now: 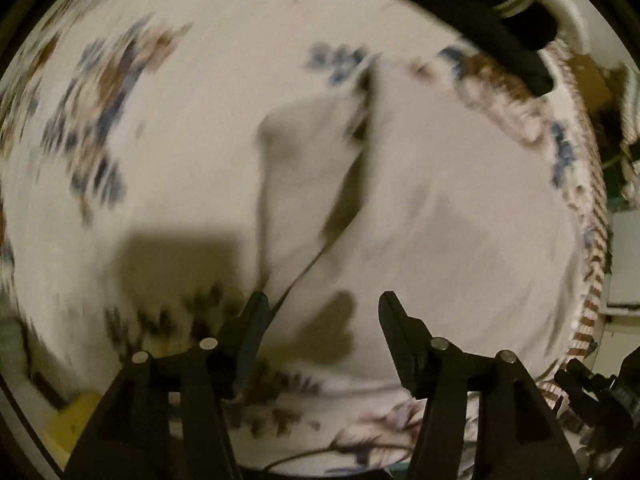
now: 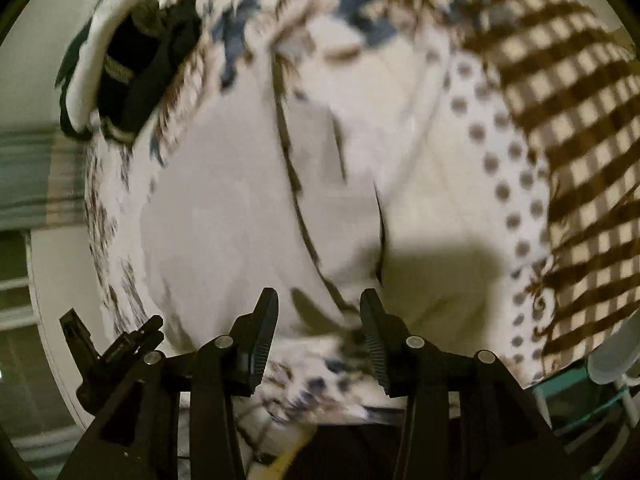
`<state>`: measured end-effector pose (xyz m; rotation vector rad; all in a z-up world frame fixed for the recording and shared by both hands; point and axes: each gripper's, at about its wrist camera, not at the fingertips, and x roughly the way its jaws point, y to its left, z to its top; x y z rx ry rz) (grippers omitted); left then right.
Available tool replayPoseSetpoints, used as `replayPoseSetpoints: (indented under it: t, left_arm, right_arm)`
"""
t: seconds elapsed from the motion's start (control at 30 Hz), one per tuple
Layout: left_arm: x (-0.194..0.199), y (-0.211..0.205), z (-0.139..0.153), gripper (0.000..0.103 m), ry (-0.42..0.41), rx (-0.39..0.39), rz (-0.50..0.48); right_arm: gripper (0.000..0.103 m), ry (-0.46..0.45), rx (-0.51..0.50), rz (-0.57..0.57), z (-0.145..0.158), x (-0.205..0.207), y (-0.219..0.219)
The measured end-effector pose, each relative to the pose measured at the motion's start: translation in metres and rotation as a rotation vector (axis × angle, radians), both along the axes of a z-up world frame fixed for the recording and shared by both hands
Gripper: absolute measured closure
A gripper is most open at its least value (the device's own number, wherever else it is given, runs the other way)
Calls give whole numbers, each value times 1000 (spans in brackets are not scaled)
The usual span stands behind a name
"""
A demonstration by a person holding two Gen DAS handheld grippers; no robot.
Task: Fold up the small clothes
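Note:
A plain white garment point(image 1: 420, 208) lies spread on a floral-print cloth point(image 1: 120, 80), with a folded flap and dark crease down its middle. It also shows in the right wrist view point(image 2: 224, 220). My left gripper point(image 1: 324, 304) is open and empty just above the garment's near edge. My right gripper point(image 2: 320, 300) is open and empty over the garment's near edge, its jaws either side of a dark seam. Both views are blurred by motion.
A dark sock bundle with striped cuffs point(image 1: 500, 28) lies at the far edge beside a white rim; it also shows in the right wrist view point(image 2: 136, 64). A brown checked cloth point(image 2: 560, 120) and a dotted white cloth point(image 2: 500, 160) lie at the right.

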<state>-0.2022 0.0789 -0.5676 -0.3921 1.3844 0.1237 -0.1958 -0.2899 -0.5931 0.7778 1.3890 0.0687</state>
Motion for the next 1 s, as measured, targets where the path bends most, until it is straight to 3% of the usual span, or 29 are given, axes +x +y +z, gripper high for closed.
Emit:
replayPoseSetpoints:
  t: [0.13, 0.17, 0.2, 0.23, 0.37, 0.5, 0.53, 0.7, 0.8, 0.93, 1.0]
  left_arm:
    - [-18, 7, -20, 48, 27, -7, 45]
    - [-19, 7, -23, 48, 27, -15, 48]
    - [-20, 7, -26, 48, 28, -24, 56]
    - [-20, 7, -29, 48, 27, -37, 64]
    - [-23, 4, -36, 48, 33, -68, 98]
    - [-27, 7, -45, 48, 36, -108, 157]
    - [-31, 9, -48, 48, 38, -124, 181]
    - [-42, 23, -70, 49, 43, -267, 325]
    - [-44, 30, -76, 84, -9, -318, 377]
    - [-45, 42, -73, 82, -17, -319, 391]
    - [-46, 47, -64, 81, 1, -301, 365]
  right_arm:
    - [58, 7, -6, 136, -25, 0, 22]
    - [62, -3, 5, 164, -30, 2, 28]
    - [70, -11, 7, 178, -33, 2, 32]
    - [91, -10, -6, 206, -36, 3, 37]
    - [95, -24, -107, 315, -24, 0, 45]
    - [98, -6, -154, 324, -17, -2, 34]
    - [103, -4, -160, 331, -16, -1, 33]
    - [102, 1, -124, 291, -12, 2, 19]
    - [102, 18, -89, 239, -12, 1, 13]
    - [100, 36, -61, 180, -12, -9, 3]
    - [89, 38, -28, 131, -12, -17, 0]
